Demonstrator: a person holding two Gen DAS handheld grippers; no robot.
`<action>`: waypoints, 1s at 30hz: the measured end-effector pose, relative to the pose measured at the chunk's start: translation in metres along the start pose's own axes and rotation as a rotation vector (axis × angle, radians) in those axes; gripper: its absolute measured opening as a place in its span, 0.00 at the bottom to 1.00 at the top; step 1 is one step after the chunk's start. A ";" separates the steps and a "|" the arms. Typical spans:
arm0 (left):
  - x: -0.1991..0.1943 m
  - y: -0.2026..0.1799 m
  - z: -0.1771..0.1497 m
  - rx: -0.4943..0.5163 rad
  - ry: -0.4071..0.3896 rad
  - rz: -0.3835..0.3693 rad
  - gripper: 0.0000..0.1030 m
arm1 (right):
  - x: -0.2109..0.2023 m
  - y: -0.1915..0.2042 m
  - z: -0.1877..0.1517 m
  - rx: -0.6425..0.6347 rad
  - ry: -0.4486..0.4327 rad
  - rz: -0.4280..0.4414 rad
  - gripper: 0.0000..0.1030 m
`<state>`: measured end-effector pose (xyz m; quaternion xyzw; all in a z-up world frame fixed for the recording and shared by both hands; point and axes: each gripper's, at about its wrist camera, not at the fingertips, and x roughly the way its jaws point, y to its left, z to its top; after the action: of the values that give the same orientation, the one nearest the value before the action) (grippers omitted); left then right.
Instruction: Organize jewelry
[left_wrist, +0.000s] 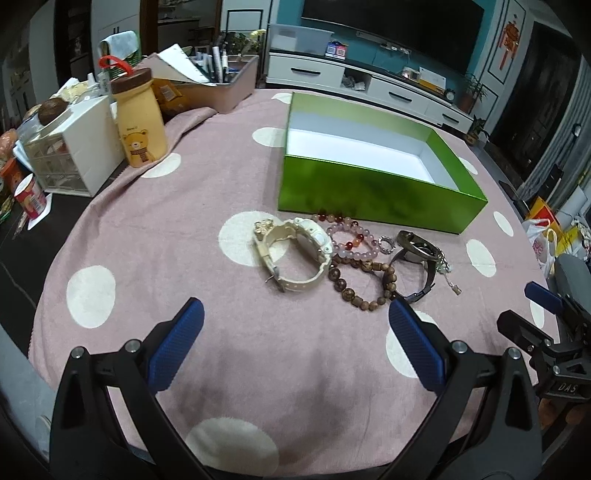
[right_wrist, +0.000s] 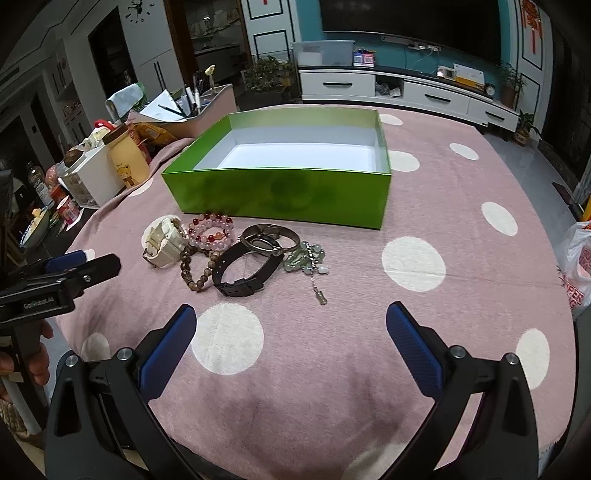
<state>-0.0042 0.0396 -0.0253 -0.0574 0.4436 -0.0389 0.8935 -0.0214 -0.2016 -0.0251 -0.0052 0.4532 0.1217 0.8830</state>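
Right wrist view: glossy green box (right_wrist: 280, 192), white inside; bead bracelets (right_wrist: 212, 232), watches (right_wrist: 164, 240) heaped on fuzzy dotted cloth (right_wrist: 406, 332). Right gripper (right_wrist: 291, 325) and left gripper (left_wrist: 295, 317) both spread wide, holding nothing.

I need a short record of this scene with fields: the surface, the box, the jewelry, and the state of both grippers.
surface: pink cloth with white dots
box: green box, open, white inside, nothing in it
jewelry: white watch, pink bead bracelet, wooden bead bracelet, black watch, green bead strand, all on the cloth beside the box
left gripper: open, holding nothing
right gripper: open, holding nothing
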 end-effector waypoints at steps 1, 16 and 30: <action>0.002 -0.002 0.001 0.012 -0.003 -0.004 0.96 | 0.001 0.001 0.001 -0.008 0.001 0.005 0.99; 0.052 -0.006 0.023 0.035 0.059 -0.110 0.60 | 0.035 0.009 0.020 -0.062 -0.036 0.165 0.63; 0.086 -0.016 0.031 0.173 0.174 -0.087 0.30 | 0.062 0.024 0.037 -0.199 -0.041 0.170 0.34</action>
<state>0.0720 0.0159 -0.0722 0.0042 0.5115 -0.1206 0.8508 0.0373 -0.1607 -0.0504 -0.0518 0.4196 0.2404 0.8737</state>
